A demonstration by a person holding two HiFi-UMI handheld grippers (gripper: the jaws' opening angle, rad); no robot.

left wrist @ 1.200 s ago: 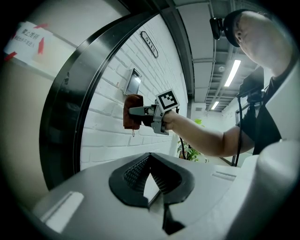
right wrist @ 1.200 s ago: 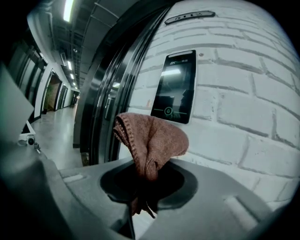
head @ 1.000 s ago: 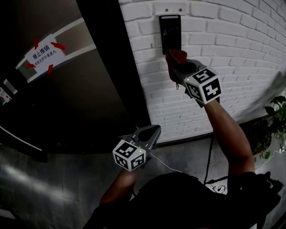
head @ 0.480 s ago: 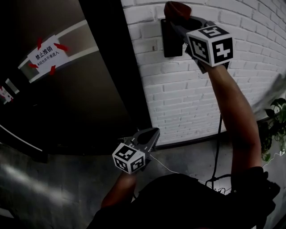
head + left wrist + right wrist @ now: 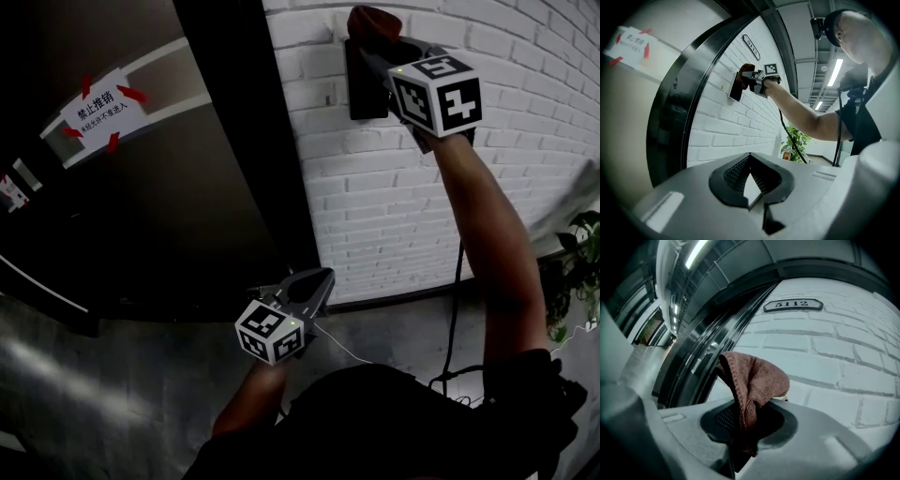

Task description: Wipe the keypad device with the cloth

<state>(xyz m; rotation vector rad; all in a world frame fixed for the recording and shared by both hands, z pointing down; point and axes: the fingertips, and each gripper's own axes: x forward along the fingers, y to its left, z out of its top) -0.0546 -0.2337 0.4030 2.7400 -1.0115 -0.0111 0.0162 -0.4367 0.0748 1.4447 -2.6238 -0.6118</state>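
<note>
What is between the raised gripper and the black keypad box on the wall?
The reddish-brown cloth, clamped in the right gripper, sits between it and the keypad device. The head view and the left gripper view both show this.

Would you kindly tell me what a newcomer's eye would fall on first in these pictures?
First the reddish-brown cloth pinched in the right gripper, raised by the top of the black keypad device on the white brick wall. Next the paper sign taped with red strips to the dark door at left, while the left gripper hangs low, shut and empty.
</note>
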